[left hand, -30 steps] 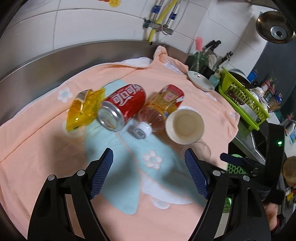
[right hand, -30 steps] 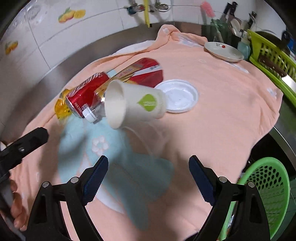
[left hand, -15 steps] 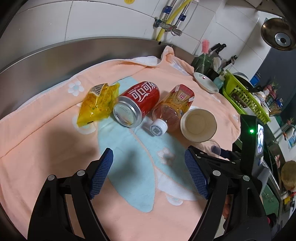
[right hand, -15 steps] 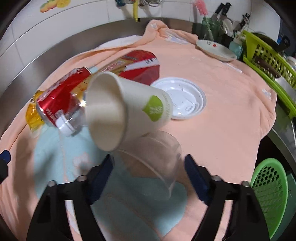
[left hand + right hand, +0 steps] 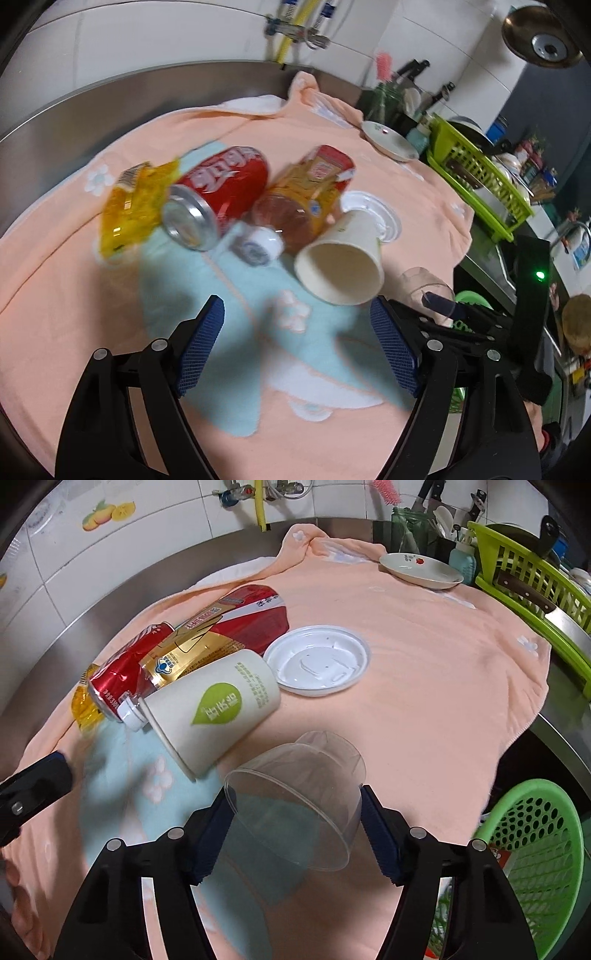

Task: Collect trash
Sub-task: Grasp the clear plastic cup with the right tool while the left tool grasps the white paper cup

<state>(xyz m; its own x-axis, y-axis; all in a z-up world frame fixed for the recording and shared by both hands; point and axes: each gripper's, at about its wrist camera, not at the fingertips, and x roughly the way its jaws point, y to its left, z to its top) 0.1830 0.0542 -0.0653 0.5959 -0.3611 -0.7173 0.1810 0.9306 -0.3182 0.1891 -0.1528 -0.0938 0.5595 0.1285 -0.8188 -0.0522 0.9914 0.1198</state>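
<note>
trash sat in a row on the peach towel (image 5: 424,672), left to right: yellow wrapper (image 5: 135,206), crumpled, at the far left. red soda can (image 5: 218,195) on its side, touching the wrapper, open end toward the camera. plastic bottle (image 5: 306,201) with a gold and red label beside the can, white cap (image 5: 258,245) pointing near-side. paper cup (image 5: 218,709) with a green leaf logo, tipped over, mouth toward the grippers, leaning against the bottle. white plastic lid (image 5: 319,661) flat on the towel just right of the cup's base.

left gripper (image 5: 295,350) hovered over the blue patch of the towel, jaws wide apart, nothing between them (cup mouth just ahead of the right pad).

right gripper (image 5: 295,834) had just been closing its jaws; a clear plastic cup (image 5: 295,805) lay on its side between them, both blue pads against its walls, so it was gripped. it sat close to the paper cup's rim; touching or not, couldn't tell.

further right: small white dish (image 5: 421,570) at the towel's far edge, green dish rack (image 5: 532,587) behind it with a knife in it, green perforated basket (image 5: 535,853) below the counter edge at the near right (something red inside, unclear what).
</note>
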